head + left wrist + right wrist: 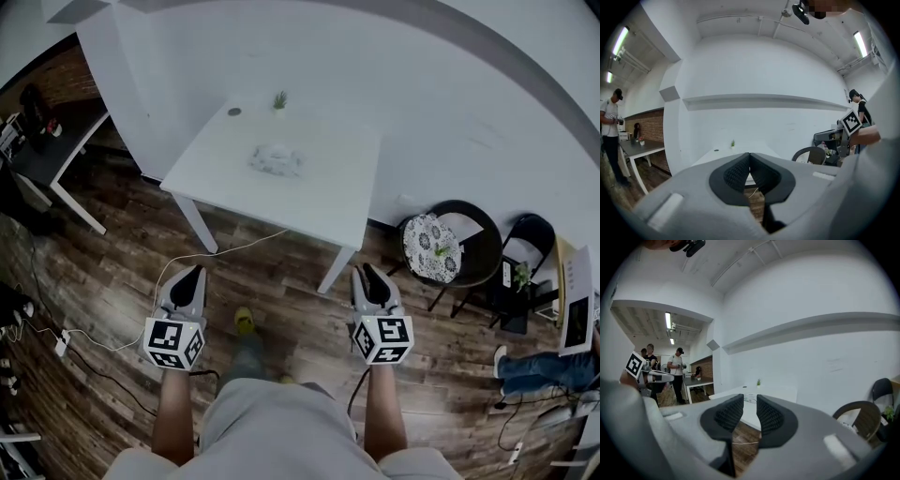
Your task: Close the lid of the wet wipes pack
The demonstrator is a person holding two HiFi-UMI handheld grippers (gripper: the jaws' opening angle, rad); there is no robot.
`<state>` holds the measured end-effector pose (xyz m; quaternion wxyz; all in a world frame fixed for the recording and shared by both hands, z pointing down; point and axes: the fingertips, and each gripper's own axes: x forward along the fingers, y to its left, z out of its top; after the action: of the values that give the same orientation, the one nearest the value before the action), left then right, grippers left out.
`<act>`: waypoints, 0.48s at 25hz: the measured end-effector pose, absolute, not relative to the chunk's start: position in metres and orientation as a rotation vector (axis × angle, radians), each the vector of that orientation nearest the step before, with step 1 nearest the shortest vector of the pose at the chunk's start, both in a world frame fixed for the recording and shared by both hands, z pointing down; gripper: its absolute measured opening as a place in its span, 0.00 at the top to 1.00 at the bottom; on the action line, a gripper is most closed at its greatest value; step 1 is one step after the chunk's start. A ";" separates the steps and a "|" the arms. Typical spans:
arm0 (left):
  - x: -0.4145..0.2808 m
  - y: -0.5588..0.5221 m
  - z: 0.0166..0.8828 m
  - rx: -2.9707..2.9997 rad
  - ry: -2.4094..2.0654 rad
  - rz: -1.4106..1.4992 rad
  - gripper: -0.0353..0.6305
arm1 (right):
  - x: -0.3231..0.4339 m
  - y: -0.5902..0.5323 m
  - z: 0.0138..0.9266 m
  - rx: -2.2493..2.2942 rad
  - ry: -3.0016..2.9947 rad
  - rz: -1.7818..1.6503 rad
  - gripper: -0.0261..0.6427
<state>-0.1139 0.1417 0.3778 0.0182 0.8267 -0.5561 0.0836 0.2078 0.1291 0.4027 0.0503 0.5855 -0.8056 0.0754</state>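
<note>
lying pale and rumpled, wet wipes pack (276, 160); left gripper (749, 155) jaws together, right gripper (750, 399) jaws parted.

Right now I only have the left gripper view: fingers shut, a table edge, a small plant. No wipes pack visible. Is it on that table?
Observer: Yes. The head view shows the wipes pack lying near the middle of the white table, on your side of the plant.
Operator: And the right side, holding anything?
Observer: No. The right gripper view shows the right gripper open, with nothing between its fingers.
</note>
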 end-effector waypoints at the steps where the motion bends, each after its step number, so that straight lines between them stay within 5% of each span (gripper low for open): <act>1: -0.116 0.131 0.380 2.567 -1.726 0.260 0.95 | 0.206 0.120 0.404 1.785 -2.451 0.228 0.82; 12: -0.151 -0.023 0.390 2.588 -1.645 0.261 0.95 | 0.164 -0.022 0.408 1.800 -2.397 0.256 0.82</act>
<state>-0.1514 -0.0227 0.3901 0.0323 0.8405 -0.5342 0.0847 0.1639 -0.0215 0.4085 0.0664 0.5971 -0.7949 0.0848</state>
